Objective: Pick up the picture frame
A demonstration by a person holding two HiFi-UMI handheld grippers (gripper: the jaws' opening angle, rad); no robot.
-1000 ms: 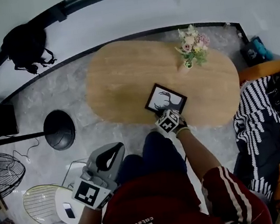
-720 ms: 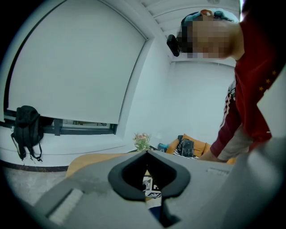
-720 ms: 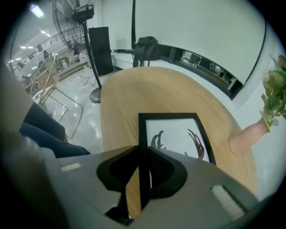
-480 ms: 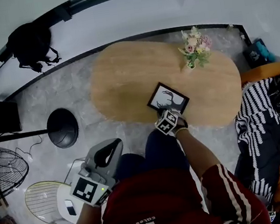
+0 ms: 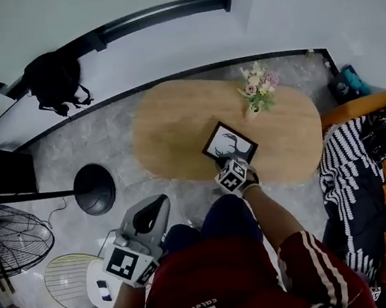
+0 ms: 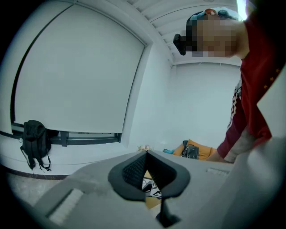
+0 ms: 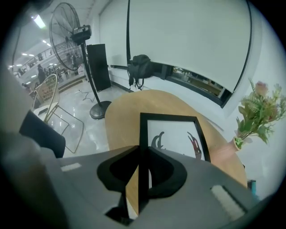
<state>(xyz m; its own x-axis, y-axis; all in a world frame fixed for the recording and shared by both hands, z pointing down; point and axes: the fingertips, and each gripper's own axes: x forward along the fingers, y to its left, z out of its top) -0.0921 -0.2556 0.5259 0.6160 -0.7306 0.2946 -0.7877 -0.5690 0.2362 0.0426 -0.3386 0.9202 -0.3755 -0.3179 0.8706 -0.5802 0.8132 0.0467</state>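
**Right gripper has the frame by its edge; lift under way**

Right gripper [image 7: 139,152] is clamped on the near edge of the picture frame [image 5: 229,144]. In the right gripper view the thin black moulding runs straight up between the two pads, with the glass and the antler print fanning out beyond them. The frame sits over the near side of the oval wooden table [image 5: 168,128], towards the person. I cannot tell whether its far edge rests on the wood or has come clear.

I judge the grasp step done and the pick-up in its lifting part. The next move calls for a steady rise with the wrist kept from rolling. The hold is on one narrow edge only, so the frame's weight hangs out ahead of the pads and could swing or slip. I would also keep it away from the vase on the far side of the table.

Left gripper [image 6: 146,157] is held low at the person's left, well apart from the table. Its jaws are together with nothing between them, and I see no part for it in this step.

As for containers, the small vase [image 5: 252,111] stands upright on the table beyond the frame and holds a bunch of pink and white flowers [image 5: 258,82]. A black backpack [image 5: 54,80] sits on the ledge by the wall, and I cannot see what is in it.
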